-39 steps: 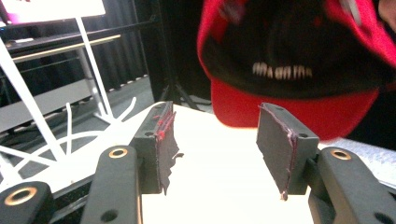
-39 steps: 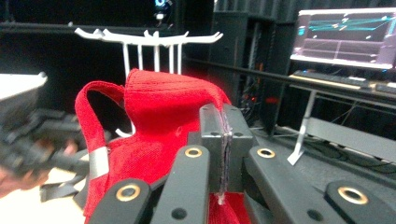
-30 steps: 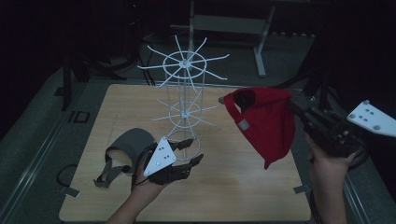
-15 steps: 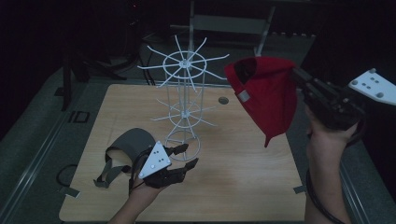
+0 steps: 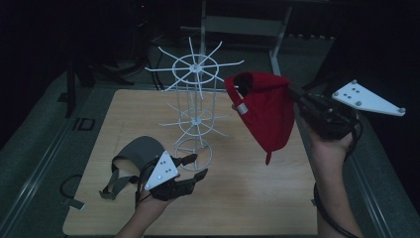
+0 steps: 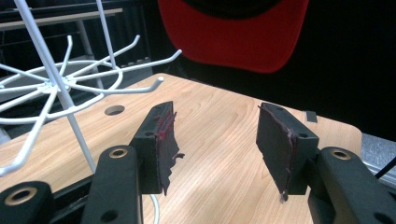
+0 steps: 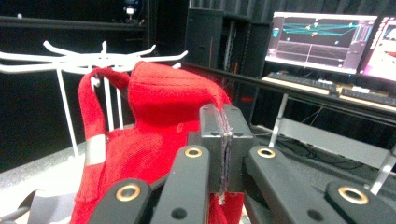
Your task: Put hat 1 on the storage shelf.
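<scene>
While my right gripper (image 5: 297, 101) holds the red cap (image 5: 265, 111) clamped in the air beside the white wire rack (image 5: 195, 99), I judge the hanging not yet done, the grey cap (image 5: 136, 153) waits on the table (image 5: 247, 198), and my left gripper (image 5: 195, 167) stands apart, empty.

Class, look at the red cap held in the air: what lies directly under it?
Under the red cap, shut in the right gripper, lies bare wooden table. The cap hides a strip of tabletop behind it.

The rack (image 5: 194, 106) stands mid-table (image 5: 247, 198); 1 visor (image 5: 136, 156) lies to its left, the cap (image 5: 265, 111) hangs to its right.
</scene>
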